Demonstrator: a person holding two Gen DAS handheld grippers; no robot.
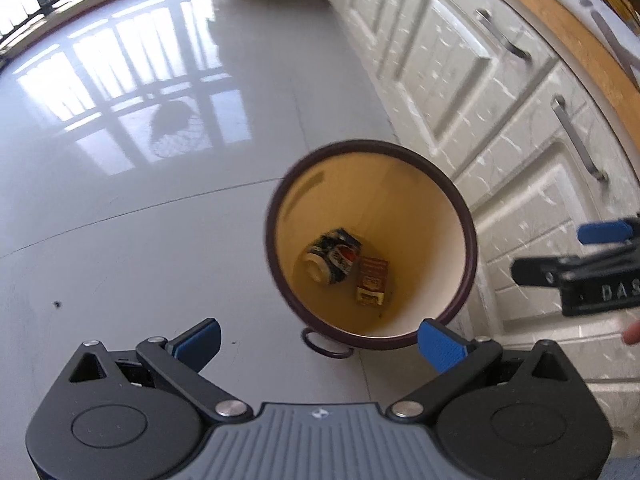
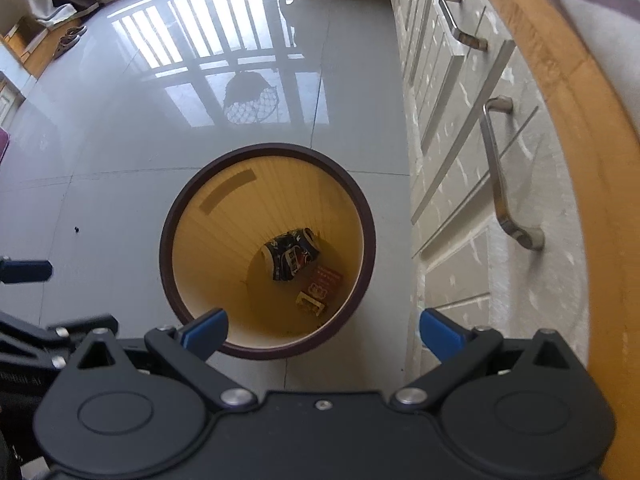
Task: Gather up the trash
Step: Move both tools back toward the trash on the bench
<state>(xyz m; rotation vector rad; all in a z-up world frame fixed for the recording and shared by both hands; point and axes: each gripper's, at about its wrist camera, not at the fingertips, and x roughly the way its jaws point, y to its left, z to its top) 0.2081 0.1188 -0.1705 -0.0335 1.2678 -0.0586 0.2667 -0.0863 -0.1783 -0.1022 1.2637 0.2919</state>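
While both grippers hung above a round bin (image 2: pixel 170 236) on the floor, each pointed steeply downward with nothing between its fingers. The left gripper (image 1: pixel 318 344) had its blue-padded fingers (image 1: pixel 440 346) spread as wide as they go, holding and touching nothing. The right gripper (image 2: pixel 322 334) was likewise spread wide and empty; its left fingertip overlapped the bin's near rim in the right wrist view, but sat above it, not in contact.

The bin had a dark brown rim and a pale yellow inside. At its bottom lay the collected trash: a crushed can (image 2: pixel 292 256) with dark blue print, and just beside it, on the cabinet side, a small red and yellow box (image 2: pixel 320 288), apparently touching the can.

To the right of the bin stood a row of white cabinets (image 2: pixel 452 280) with metal bar handles (image 2: pixel 496 176), under an orange-edged counter; the bin sat near the cabinet fronts. To the left of the bin and beyond it, glossy grey floor tile (image 2: pixel 100 140) lay open and bright with window reflections. A small dark ring (image 1: pixel 326 346) lay on the floor against the bin's near side.
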